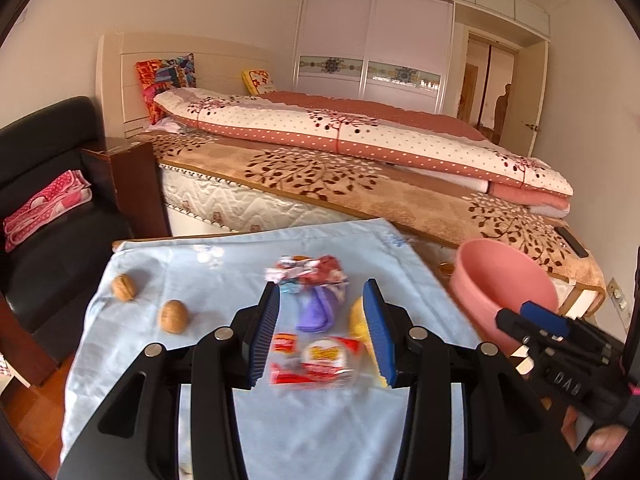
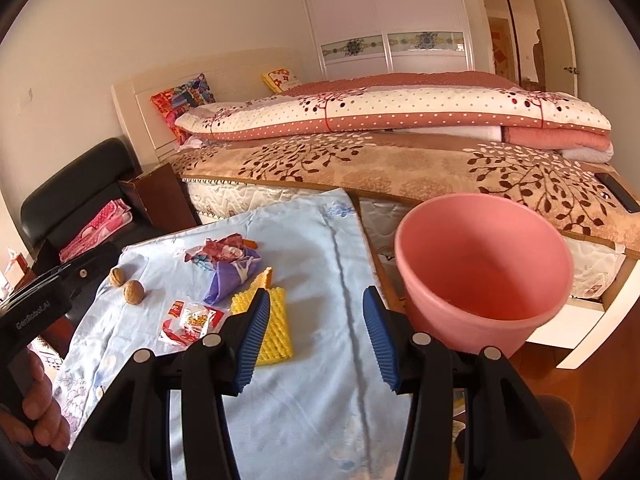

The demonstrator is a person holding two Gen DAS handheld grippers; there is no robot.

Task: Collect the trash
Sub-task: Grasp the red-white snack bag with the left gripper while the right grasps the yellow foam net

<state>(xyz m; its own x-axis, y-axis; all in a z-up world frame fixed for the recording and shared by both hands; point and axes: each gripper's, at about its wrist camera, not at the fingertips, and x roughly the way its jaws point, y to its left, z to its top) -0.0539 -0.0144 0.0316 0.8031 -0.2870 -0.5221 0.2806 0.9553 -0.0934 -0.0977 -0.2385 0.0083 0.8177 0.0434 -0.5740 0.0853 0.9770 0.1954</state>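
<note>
On a light blue cloth (image 1: 280,420) (image 2: 320,380) lie a red-and-white snack wrapper (image 1: 316,360) (image 2: 190,322), a purple wrapper (image 1: 318,308) (image 2: 230,276), a crumpled red-and-white wrapper (image 1: 308,270) (image 2: 222,250), a yellow foam net (image 1: 358,316) (image 2: 276,328) and two walnuts (image 1: 173,316) (image 2: 133,291). My left gripper (image 1: 326,338) is open, hovering just above the red-and-white snack wrapper. My right gripper (image 2: 314,340) is open and empty above the cloth, right of the foam net. A pink bin (image 1: 500,280) (image 2: 484,268) stands right of the table.
A bed with folded quilts (image 1: 360,132) (image 2: 400,120) runs behind the table. A black armchair (image 1: 44,184) (image 2: 76,200) with pink cloth stands left. A dark phone (image 2: 616,192) lies on the bed edge. A wardrobe (image 1: 372,40) fills the back wall.
</note>
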